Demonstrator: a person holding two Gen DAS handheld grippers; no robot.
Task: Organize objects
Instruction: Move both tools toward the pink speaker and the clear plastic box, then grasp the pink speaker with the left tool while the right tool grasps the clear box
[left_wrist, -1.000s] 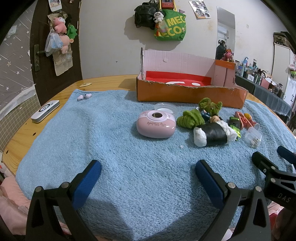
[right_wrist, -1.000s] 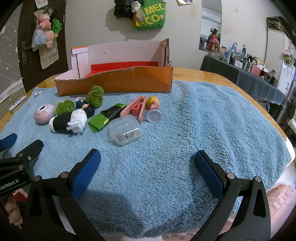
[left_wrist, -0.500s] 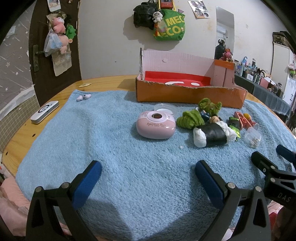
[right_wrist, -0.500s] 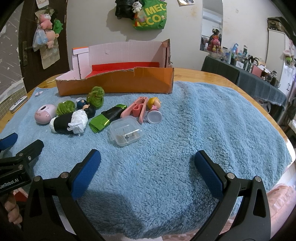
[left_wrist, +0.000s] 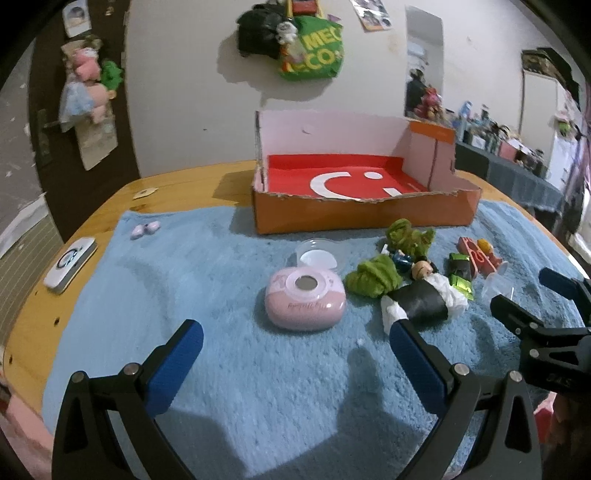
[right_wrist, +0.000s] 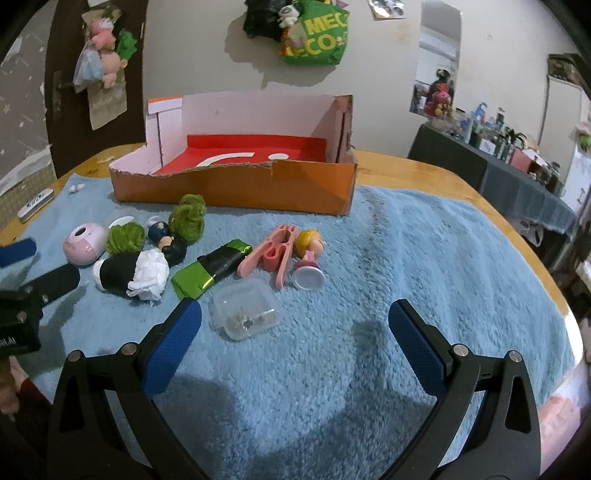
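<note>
In the left wrist view, a white remote lies at the far left edge on the wooden table, and two small pale clips sit on the upper left corner of the blue towel. The left gripper fills the bottom of the frame, its blue-padded fingers spread wide with nothing between them. Just above the gap between them, at centre frame, lies the pink round case, near the fingertips but apart from them. Behind it is a clear lid, and farther back, upper centre, the orange cardboard box stands open with a red floor. Right of the pink case come the green yarn bundles, a small doll figure and the black-and-white wrapped roll, which lies just beyond the right fingertip. The right gripper enters at the right edge, also spread.

In the right wrist view, the same cluster sits at centre left: pink case, yarn, roll, then a green foil packet. The clear plastic box lies just beside the right gripper's left fingertip, slightly inside the open span. Above it are the pink scissors and a blonde doll. The towel to the right is bare.
</note>
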